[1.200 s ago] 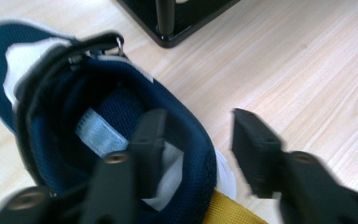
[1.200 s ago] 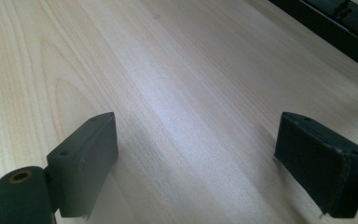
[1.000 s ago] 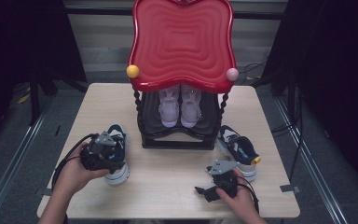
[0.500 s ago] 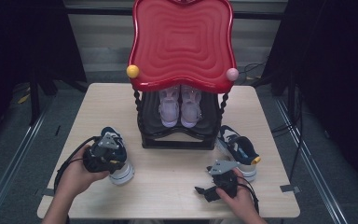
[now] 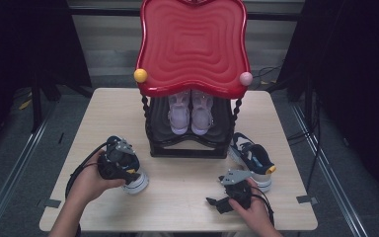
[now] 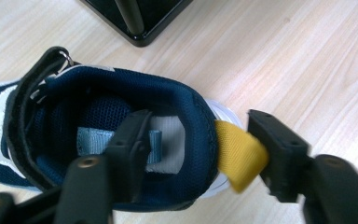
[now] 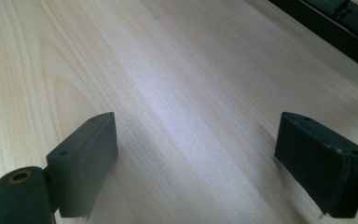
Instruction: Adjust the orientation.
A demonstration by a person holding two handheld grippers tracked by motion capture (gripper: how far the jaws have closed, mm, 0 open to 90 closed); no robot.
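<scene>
Near edge of the counter (image 5: 187,217): the right gripper (image 5: 227,200) lies low over bare wood just in front of the shoe rack (image 5: 190,133), toward its right, held in the person's right hand (image 5: 249,207). Its fingers (image 7: 86,161) are spread wide apart with nothing between them; in the right gripper view open wood runs ahead as far as the dark base of the shoe rack at the upper right.

In front of the shoe rack toward its left, the left gripper (image 6: 200,149) is set over the heel of a navy and white sneaker (image 5: 133,175), held in the left hand (image 5: 91,177). One finger (image 6: 128,144) reaches inside the shoe's opening and the other stands outside beside the yellow heel tab (image 6: 240,154); the fingers are released, straddling the heel collar with a gap showing at the outer side. The sneaker rests on the counter, just clear of the shoe rack's front left corner.

A strip of bare counter separates the two grippers in front of the shoe rack.

To the right of the shoe rack, a second navy sneaker (image 5: 251,158) lies beside its front right post, just behind the right gripper.

Inside the shoe rack stands a pair of pale lilac shoes (image 5: 190,111), toes forward. Above, a red wavy top (image 5: 192,44) overhangs them, with a yellow knob (image 5: 140,75) and a pink knob (image 5: 246,78) at its front corners.
</scene>
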